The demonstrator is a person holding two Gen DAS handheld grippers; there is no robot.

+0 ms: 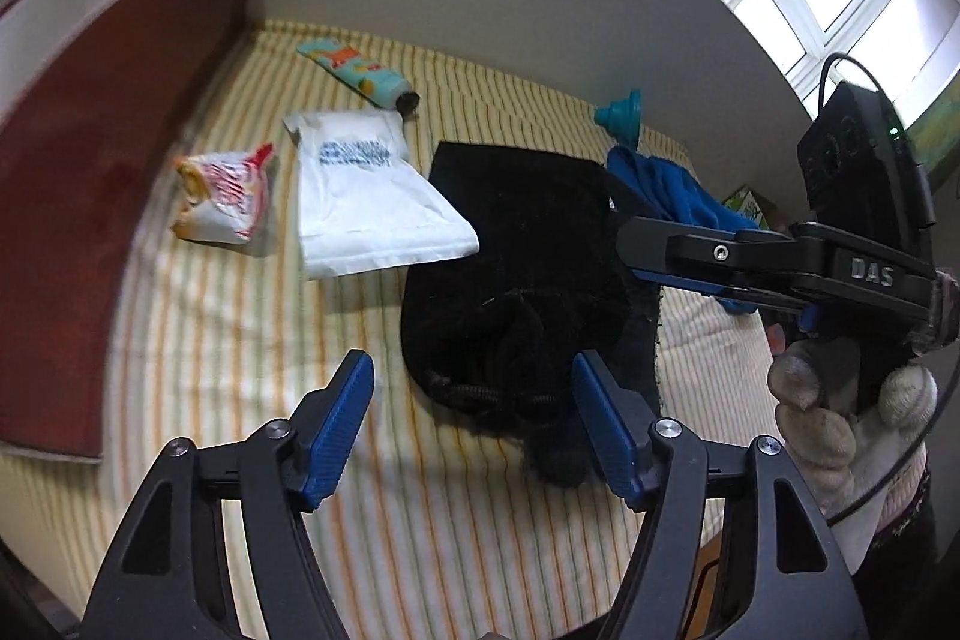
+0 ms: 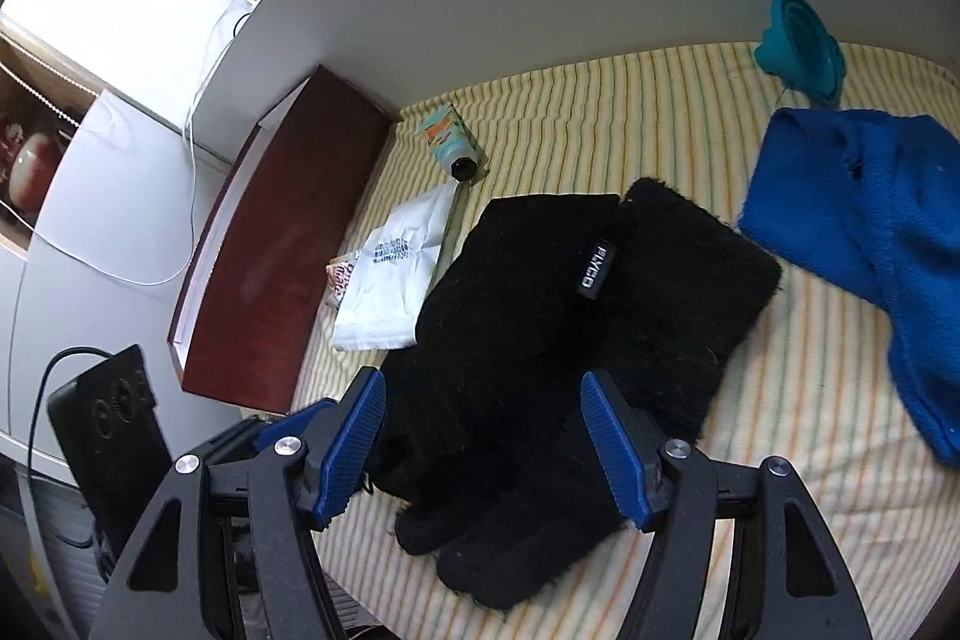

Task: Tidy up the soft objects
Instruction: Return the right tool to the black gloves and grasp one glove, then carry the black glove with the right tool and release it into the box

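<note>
While the left gripper (image 1: 471,424) hovers with jaws spread wide and empty, a snack packet (image 1: 225,196), a white pouch (image 1: 366,202) and black gloves (image 1: 516,280) lie on the striped bed (image 1: 198,340). Farther right lies blue fleece (image 2: 870,244); the right gripper (image 2: 483,451) straddles the gloves, jaws apart, gripping nothing.

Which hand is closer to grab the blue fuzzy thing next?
Probably the right. The blue fleece cloth lies to the right of the right gripper, whose jaws stand open and empty. The left gripper hangs over the black gloves, farther from it.
</note>
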